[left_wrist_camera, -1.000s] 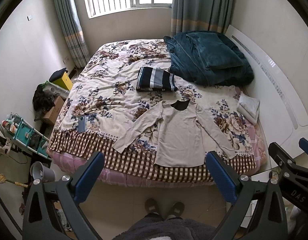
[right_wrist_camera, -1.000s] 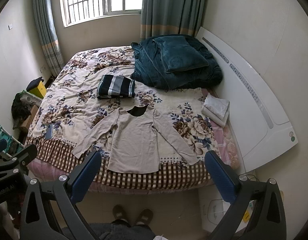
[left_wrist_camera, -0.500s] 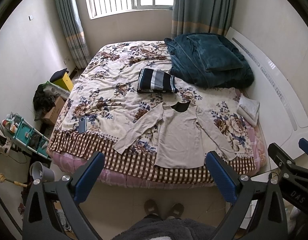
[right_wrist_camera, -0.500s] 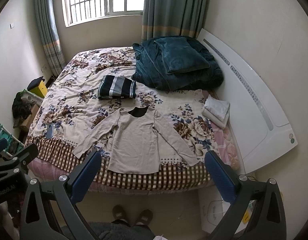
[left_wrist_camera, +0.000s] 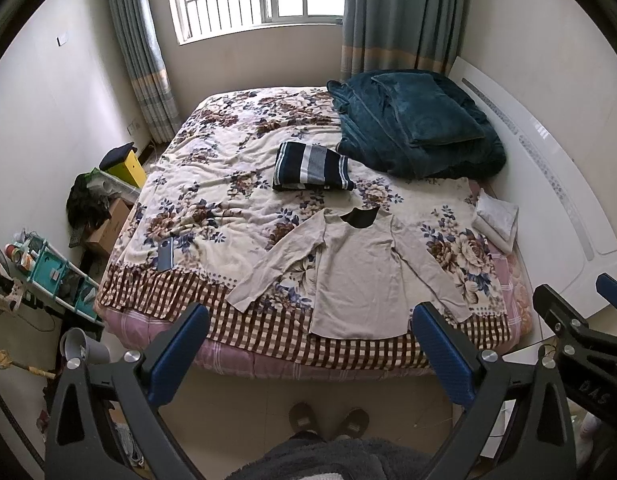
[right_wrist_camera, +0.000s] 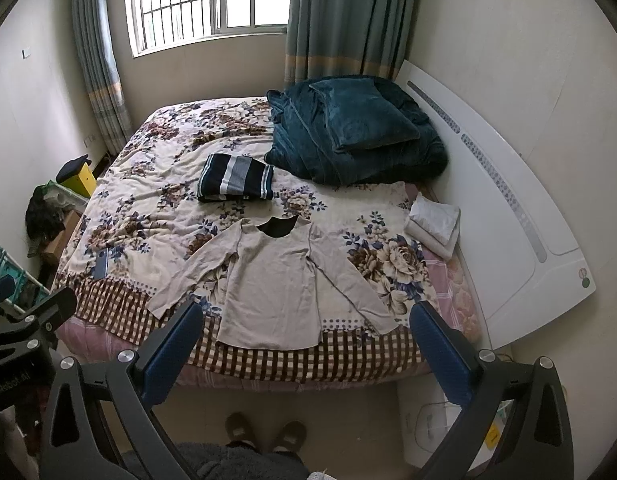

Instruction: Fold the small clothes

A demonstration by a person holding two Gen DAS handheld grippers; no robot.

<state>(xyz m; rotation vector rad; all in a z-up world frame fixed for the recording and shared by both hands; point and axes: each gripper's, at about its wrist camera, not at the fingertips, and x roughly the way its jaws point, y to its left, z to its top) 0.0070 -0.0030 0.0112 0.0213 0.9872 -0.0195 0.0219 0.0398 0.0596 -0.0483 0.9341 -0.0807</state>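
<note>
A beige long-sleeved shirt lies flat on the floral bedspread near the bed's front edge, sleeves spread, neck away from me. It also shows in the right wrist view. A folded navy striped garment lies further back, also seen in the right wrist view. My left gripper is open and empty, held above the floor in front of the bed. My right gripper is open and empty at the same distance.
A teal blanket pile fills the back right of the bed. Folded white cloths lie by the white headboard. A dark phone lies at the left. Boxes and a rack crowd the floor left. My slippers stand below.
Both grippers have tilted or moved very slightly; the bed sits a little lower in view. Nothing on the bed has moved.
</note>
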